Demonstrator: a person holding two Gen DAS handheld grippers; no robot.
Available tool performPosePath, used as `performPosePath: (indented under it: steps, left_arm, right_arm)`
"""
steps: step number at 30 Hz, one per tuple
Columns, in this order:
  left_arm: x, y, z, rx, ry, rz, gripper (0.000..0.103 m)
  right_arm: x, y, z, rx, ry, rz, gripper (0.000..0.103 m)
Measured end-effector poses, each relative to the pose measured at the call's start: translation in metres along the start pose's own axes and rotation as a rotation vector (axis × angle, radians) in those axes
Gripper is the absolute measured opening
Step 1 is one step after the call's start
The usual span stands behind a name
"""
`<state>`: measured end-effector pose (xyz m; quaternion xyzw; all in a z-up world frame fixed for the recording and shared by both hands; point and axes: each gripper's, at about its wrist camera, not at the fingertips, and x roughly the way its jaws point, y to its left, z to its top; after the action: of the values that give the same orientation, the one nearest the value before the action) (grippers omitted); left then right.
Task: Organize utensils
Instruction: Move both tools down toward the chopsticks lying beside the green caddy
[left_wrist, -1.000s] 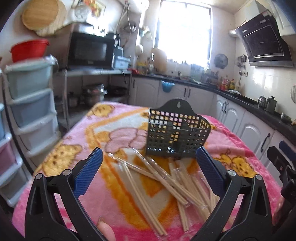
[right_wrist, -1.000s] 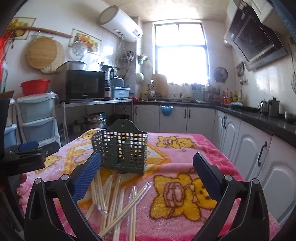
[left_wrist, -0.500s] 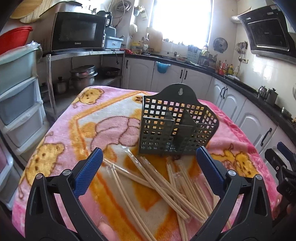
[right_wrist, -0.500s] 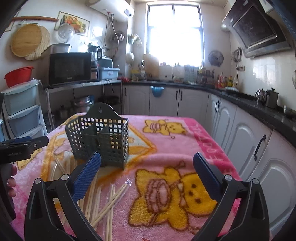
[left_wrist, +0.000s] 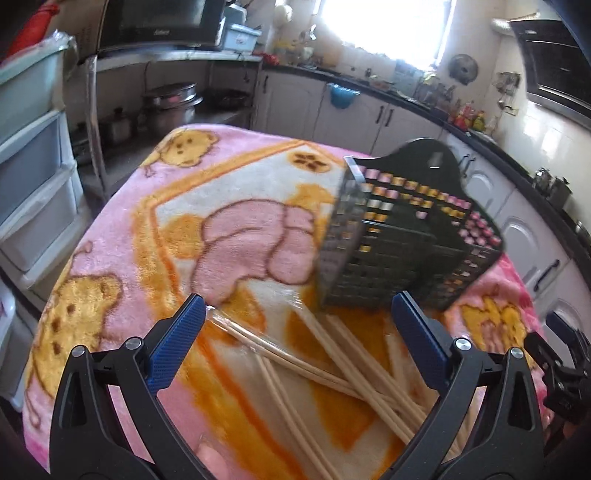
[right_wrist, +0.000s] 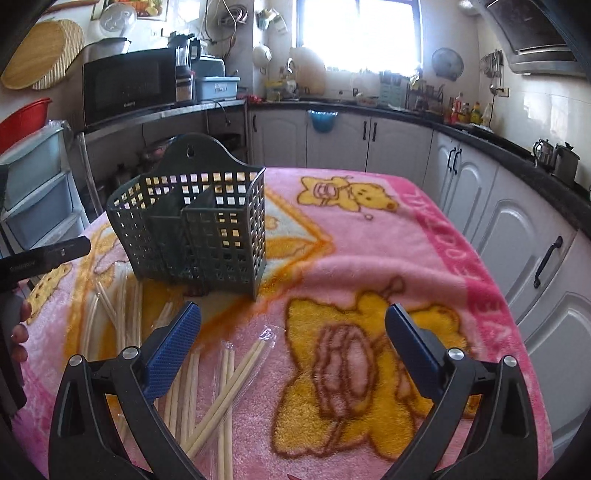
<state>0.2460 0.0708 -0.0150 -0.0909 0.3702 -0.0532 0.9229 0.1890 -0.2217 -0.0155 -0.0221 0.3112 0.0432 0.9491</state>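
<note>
Chopsticks (left_wrist: 332, 365) beneath wide, empty tongs (left_wrist: 299, 325)

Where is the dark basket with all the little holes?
The basket stands on the pink blanket, at left of the right wrist view, just behind the scattered chopsticks.

- A home kitchen, lived-in and crowded.
- White cabinet doors (right_wrist: 399, 142) with dark handles under a black counter (right_wrist: 491, 138) along two walls.
- Black microwave (right_wrist: 127, 86) on a metal shelf, blender and grey bin beside it.
- Range hood (right_wrist: 532, 33) high on the right wall; kettles (right_wrist: 556, 158) beneath.
- Round wooden boards (right_wrist: 40, 55) hung on the wall, red basin (right_wrist: 22, 118) atop plastic drawers (right_wrist: 33, 184).
- Sunlit window (right_wrist: 360, 33) over bottles and jars.
- Tabletop under a pink cartoon-bear blanket (right_wrist: 388, 251).
</note>
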Motion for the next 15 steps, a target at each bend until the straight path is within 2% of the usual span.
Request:
performPosePath:
  steps: [3, 7, 9, 13, 15]
  left_arm:
    - [0.014, 0.015, 0.003, -0.047, 0.036, -0.024, 0.093]
    - [0.032, 0.021, 0.002, -0.021, 0.105, -0.045, 0.073]
    - [0.041, 0.020, 0.001, 0.006, 0.142, -0.045, 0.066]
    - [0.057, 0.018, 0.000, 0.010, 0.199, -0.094, 0.054]
    - [0.061, 0.020, 0.001, -0.012, 0.201, -0.114, 0.053]
  right_arm:
    - [0.010, 0.004, 0.000, -0.008, 0.031, 0.008, 0.097]
    - [0.020, 0.005, -0.001, -0.012, 0.069, 0.016, 0.095]
    - [0.028, 0.002, -0.004, -0.006, 0.101, 0.015, 0.082]
    - [0.047, -0.003, -0.009, 0.027, 0.187, 0.047, 0.070]
    - [0.054, -0.005, -0.011, 0.055, 0.209, 0.073, 0.065]
